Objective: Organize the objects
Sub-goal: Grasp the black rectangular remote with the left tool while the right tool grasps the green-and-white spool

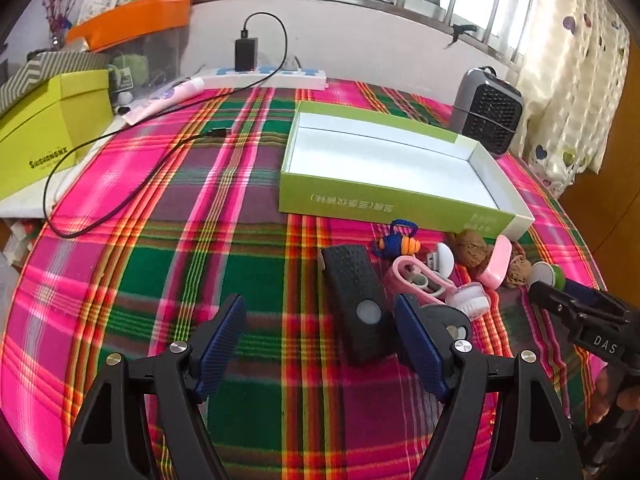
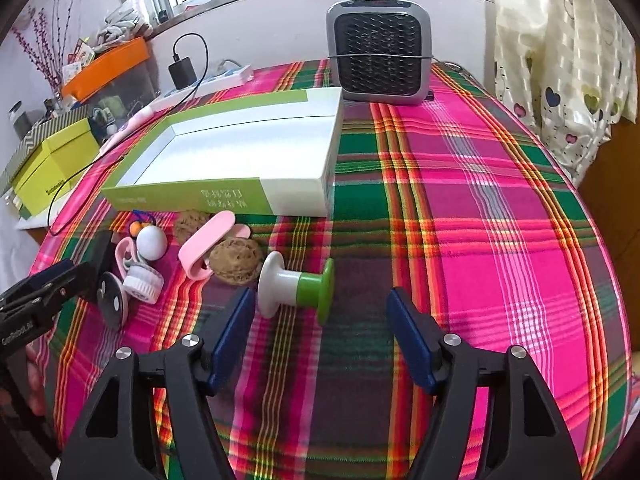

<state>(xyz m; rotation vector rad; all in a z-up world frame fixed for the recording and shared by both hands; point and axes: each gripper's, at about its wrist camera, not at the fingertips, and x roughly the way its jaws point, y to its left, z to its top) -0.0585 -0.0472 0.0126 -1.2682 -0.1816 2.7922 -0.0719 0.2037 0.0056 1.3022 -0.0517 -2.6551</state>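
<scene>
An open green and white box (image 1: 392, 168) lies empty on the plaid cloth; it also shows in the right wrist view (image 2: 240, 152). Small objects lie in front of it: a black textured block (image 1: 354, 300), a pink clip with a brush (image 1: 424, 284), a pink case (image 2: 206, 250), two walnuts (image 2: 236, 260), a white ball (image 2: 152, 242) and a white and green spool (image 2: 296, 286). My left gripper (image 1: 320, 340) is open, the black block just ahead of its right finger. My right gripper (image 2: 320, 336) is open, just short of the spool.
A grey fan heater (image 2: 380, 56) stands behind the box. A black charger with cable (image 1: 245, 54) sits on a power strip at the back. A yellow-green box (image 1: 48, 136) and an orange-lidded bin (image 1: 132, 20) are at the left.
</scene>
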